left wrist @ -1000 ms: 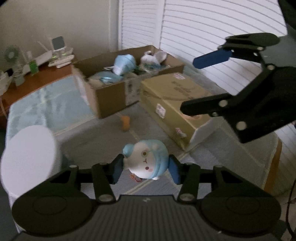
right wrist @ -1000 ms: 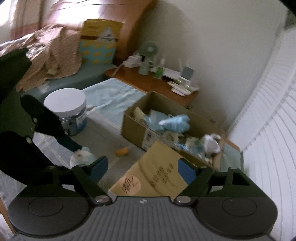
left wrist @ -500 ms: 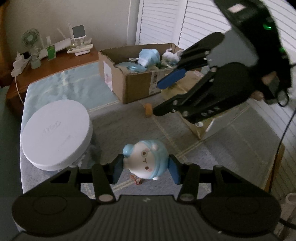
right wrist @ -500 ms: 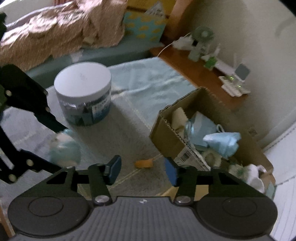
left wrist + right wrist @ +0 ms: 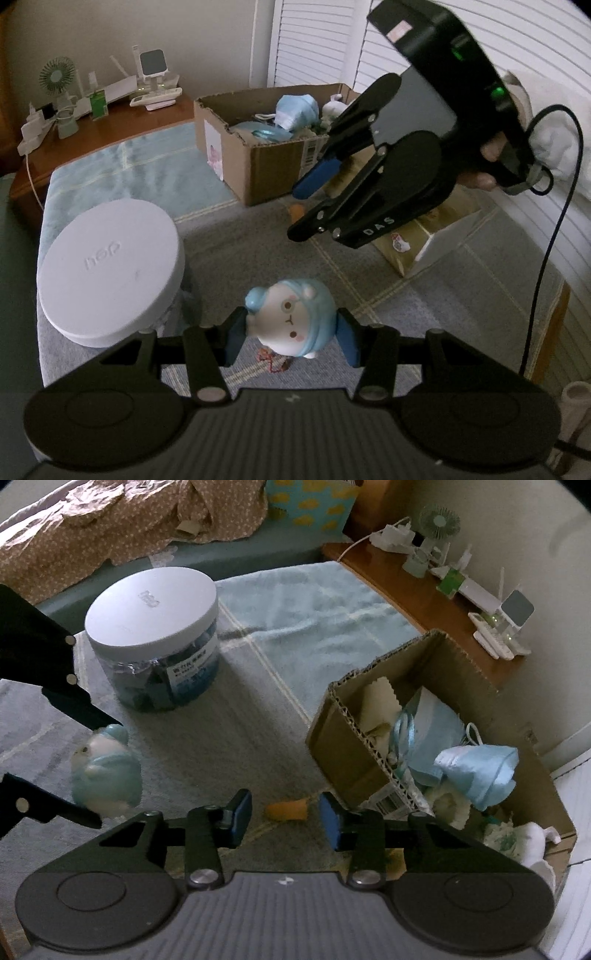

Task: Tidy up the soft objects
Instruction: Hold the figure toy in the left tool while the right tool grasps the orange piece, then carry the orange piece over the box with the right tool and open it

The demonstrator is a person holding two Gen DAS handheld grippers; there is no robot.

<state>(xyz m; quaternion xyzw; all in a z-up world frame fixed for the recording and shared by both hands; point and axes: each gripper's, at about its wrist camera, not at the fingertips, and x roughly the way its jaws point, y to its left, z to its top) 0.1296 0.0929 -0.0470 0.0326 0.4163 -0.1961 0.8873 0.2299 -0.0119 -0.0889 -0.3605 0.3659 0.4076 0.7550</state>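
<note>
A small white toy with a blue hood sits between the blue pads of my left gripper, which is shut on it above the grey carpet. The same toy shows at the left of the right wrist view. My right gripper points down over a small orange piece on the carpet. Its jaws are closing, with the piece seen between the pads and gaps on both sides. From the left wrist view the right gripper hangs just over that orange piece.
An open cardboard box with blue and white soft items stands beside the orange piece. A jar with a white lid stands at the left. A flat closed carton lies at the right. A low wooden shelf carries small devices.
My right gripper swung in and down over the orange piece while its jaws narrowed. The left gripper shifted a little early on, then held still with the toy.
</note>
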